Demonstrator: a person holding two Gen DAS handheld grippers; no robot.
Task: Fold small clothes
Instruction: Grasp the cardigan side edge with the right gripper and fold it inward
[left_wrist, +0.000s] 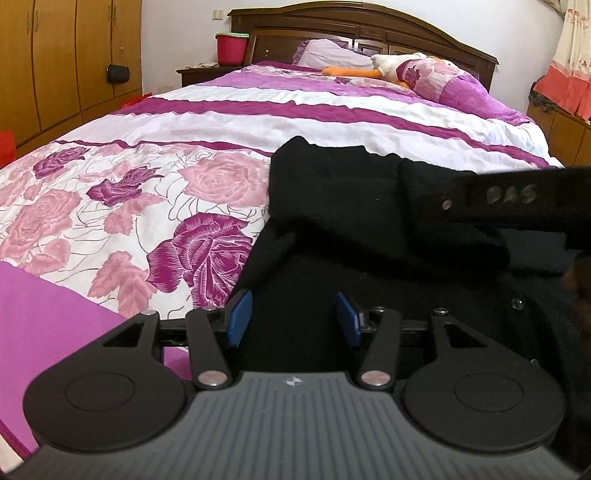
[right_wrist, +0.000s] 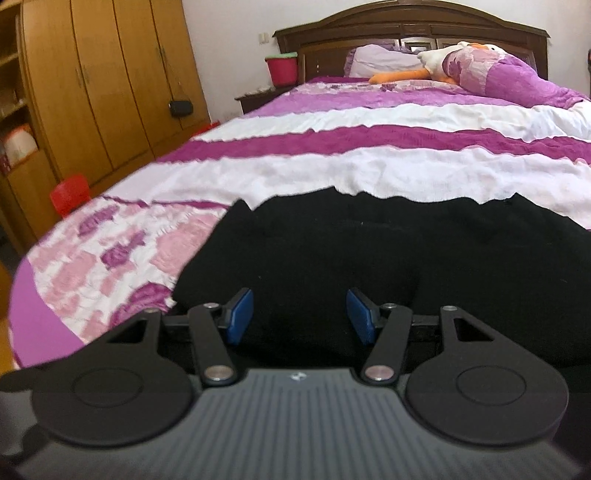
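A black garment (left_wrist: 354, 206) lies on the bedspread (left_wrist: 147, 206) at the near end of the bed, right of the floral band and just under both tools. Left gripper (left_wrist: 293, 317): jaws apart, blue pads (left_wrist: 240, 317) over the near edge of the cloth, nothing between them. Right gripper (right_wrist: 299, 317): jaws likewise apart and empty, low over the garment (right_wrist: 369, 251). In the left view the right tool's black body (left_wrist: 517, 195) crosses over the right part of the cloth. Progress, as judged: one thick roll of cloth runs across the garment in the left view, so a fold may be laid already, but the fabric is uniformly dark and I cannot tell layers or count folds. Far edge looks ragged, not squared. Probably early to middle; grasping an edge, folding over and flattening remain. Surroundings: a plush toy (left_wrist: 388, 66) and pillows (left_wrist: 436, 77) at the headboard (left_wrist: 362, 26), well apart from the work; red bucket (left_wrist: 231, 48) on the nightstand; wardrobe (left_wrist: 55, 66) along the left wall. Nothing lies on the bedspread near the garment. Main hindrance: the tools are close together, and black on black hides the cloth edges.
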